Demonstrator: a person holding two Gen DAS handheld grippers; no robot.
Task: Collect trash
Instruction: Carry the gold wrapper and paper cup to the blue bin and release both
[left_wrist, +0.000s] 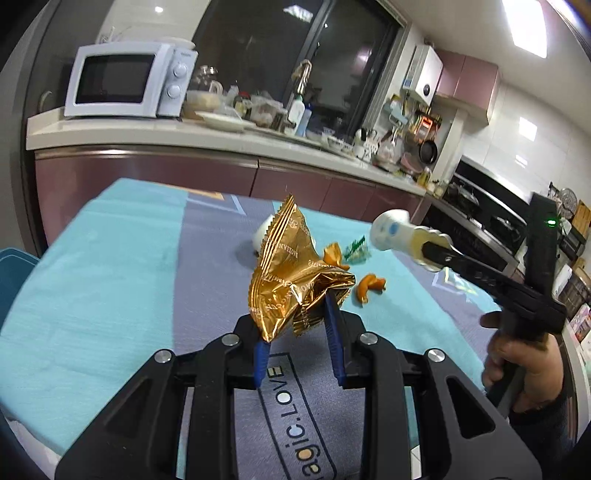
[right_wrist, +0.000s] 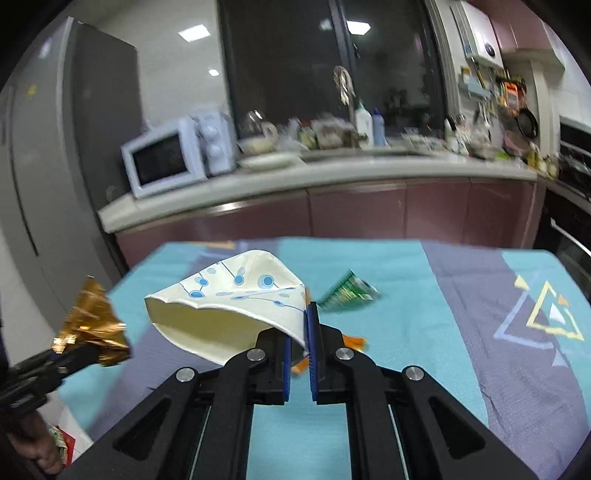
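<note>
While both grippers are clenching trash, the left gripper (left_wrist: 299, 325) is gripping the gold wrapper (left_wrist: 291, 273) and the right gripper (right_wrist: 299, 332) is pinching the paper cup (right_wrist: 229, 302), clear of the table (right_wrist: 424, 295) at lower frame, probably for carrying away.

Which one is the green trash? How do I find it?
Look at the blue tablecloth below the kitchen counter. Past the squashed paper cup in the right gripper lies a small green wrapper, flat on the cloth. It is the only green piece; the peels nearby are orange.
</note>
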